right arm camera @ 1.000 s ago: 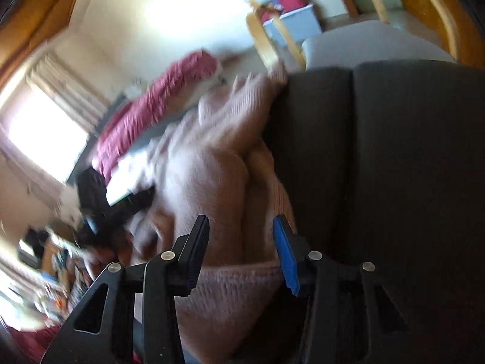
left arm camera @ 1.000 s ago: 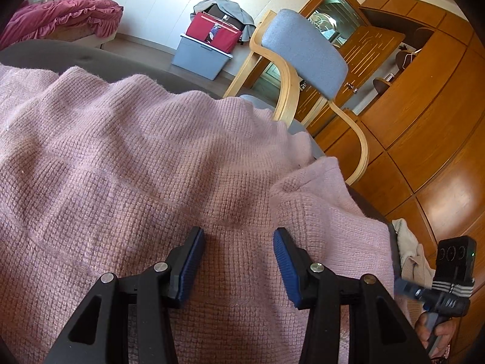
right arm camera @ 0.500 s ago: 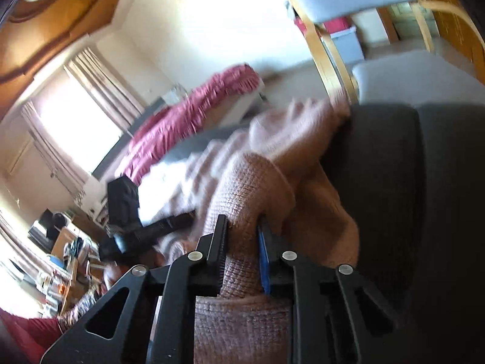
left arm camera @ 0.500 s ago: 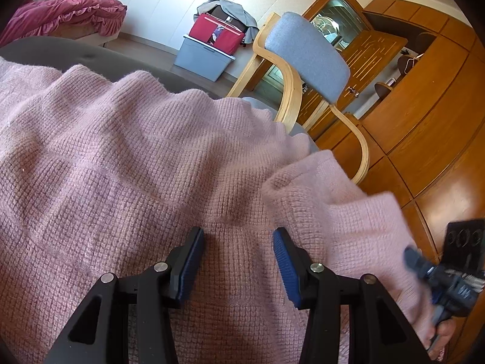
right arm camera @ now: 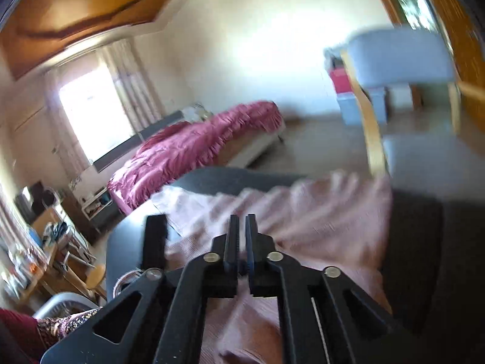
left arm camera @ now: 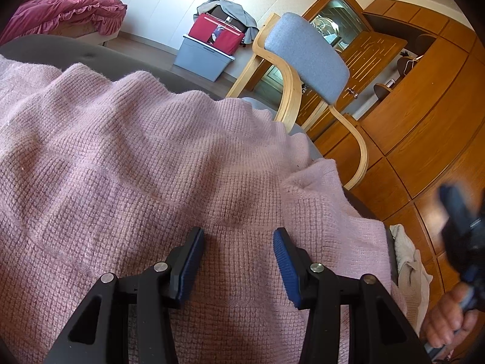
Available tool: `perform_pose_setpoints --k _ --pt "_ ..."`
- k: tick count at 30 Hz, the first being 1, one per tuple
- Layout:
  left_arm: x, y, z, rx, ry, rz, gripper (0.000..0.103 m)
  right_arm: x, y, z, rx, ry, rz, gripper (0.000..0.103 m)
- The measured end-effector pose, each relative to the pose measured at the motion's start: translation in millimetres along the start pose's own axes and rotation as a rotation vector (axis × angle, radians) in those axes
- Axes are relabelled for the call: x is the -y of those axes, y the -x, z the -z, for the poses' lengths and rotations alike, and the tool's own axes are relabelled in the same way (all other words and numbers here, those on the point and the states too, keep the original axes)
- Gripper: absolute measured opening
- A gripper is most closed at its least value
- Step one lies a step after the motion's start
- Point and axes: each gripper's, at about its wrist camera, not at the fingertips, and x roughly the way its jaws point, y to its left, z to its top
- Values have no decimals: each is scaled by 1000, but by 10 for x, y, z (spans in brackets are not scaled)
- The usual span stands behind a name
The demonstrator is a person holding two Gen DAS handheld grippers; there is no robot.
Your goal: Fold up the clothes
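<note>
A pink knitted sweater (left arm camera: 145,182) lies spread over a dark grey cushioned surface (left arm camera: 60,50), its far edge rumpled toward a wooden chair with a blue-grey padded back (left arm camera: 309,57). The left gripper (left arm camera: 238,242) hangs just above the knit with its blue-padded fingers (left arm camera: 283,256) spread wide apart and nothing between them; the fabric beneath looks flat, with a small folded lump just beyond the right-hand finger. Off at the right edge, blurred, the other tool shows in a hand (left arm camera: 448,315). From the right wrist view, the right gripper (right arm camera: 241,239) has its fingers drawn nearly together, with only a thin slit between them; a little pink knit seems pinched low in that slit, though the blur makes it hard to be sure. The sweater (right arm camera: 303,212) stretches out beyond the fingers across the dark surface. Behind, a bed with a magenta ruffled cover (right arm camera: 197,148) stands by a bright window (right arm camera: 91,115), and against the far wall sits a grey storage bin (left arm camera: 204,60) with a red bag (left arm camera: 218,32) on top. Orange-brown wooden cabinets (left arm camera: 424,106) fill the right side.
</note>
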Motion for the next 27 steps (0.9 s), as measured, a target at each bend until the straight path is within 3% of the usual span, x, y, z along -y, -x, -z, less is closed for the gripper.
perform_pose_setpoints --k 6,8,10,16,21,22,27 --pt "-15 5 10 0 -5 -4 48 185 287 407 -128 90 189 9" --pt "-17 87 66 2 -15 -3 49 91 330 578 -173 156 230 22" --pt "-5 97 74 2 -21 -4 49 -9 314 699 -206 208 264 44" --pt "-62 141 77 2 -27 -4 49 -334 120 981 -293 344 352 56" --pt "-92 151 73 1 -30 -4 49 -355 -63 1020 -300 400 527 53" --pt "-94 151 74 1 -30 -4 49 -315 -61 979 -283 366 535 40" --pt "-113 155 86 2 -29 -3 49 -199 38 728 -152 236 552 10"
